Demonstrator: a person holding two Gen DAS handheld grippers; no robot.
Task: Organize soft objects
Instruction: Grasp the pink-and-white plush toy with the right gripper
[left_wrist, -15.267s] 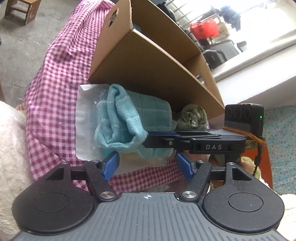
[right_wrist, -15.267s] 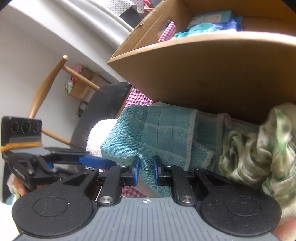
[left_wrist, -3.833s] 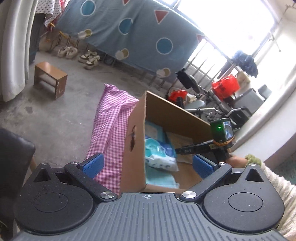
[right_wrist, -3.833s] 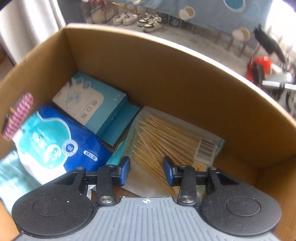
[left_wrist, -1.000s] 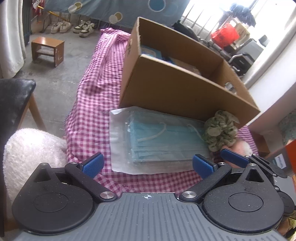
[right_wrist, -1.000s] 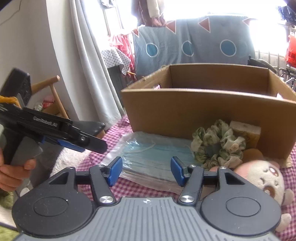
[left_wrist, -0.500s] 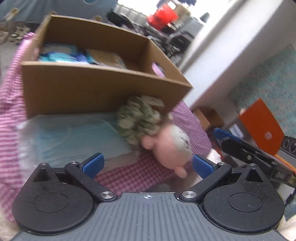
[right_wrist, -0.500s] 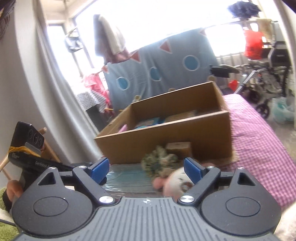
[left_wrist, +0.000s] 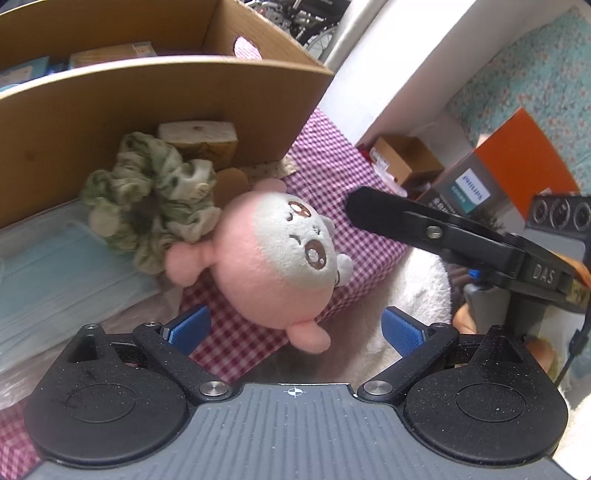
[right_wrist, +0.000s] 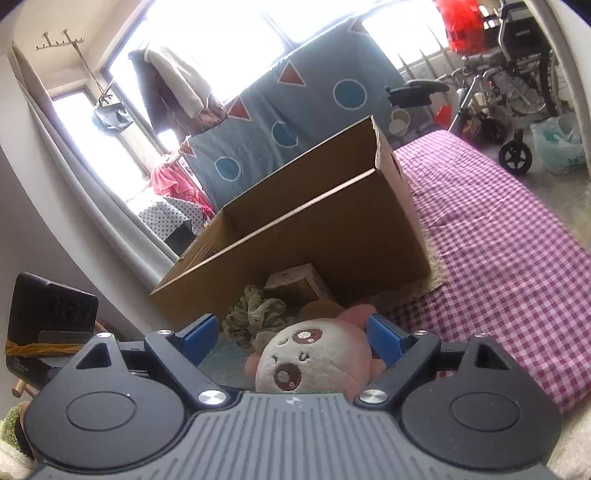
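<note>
both grippers, left (left_wrist: 293, 326) and right (right_wrist: 290, 338), spread fingers around the pink plush (left_wrist: 280, 254) lying face-up, feet toward the table edge.

A: Where does the left wrist view look from?
B: From above and close, angled down over the left claw (left_wrist: 293, 330) at the pink plush toy (left_wrist: 275, 258).

A: And the right wrist view?
B: Low and very near, facing the window. Both share the plush toy (right_wrist: 314, 360), green scrunchie (right_wrist: 255, 317) and cardboard box (right_wrist: 325, 236).
</note>
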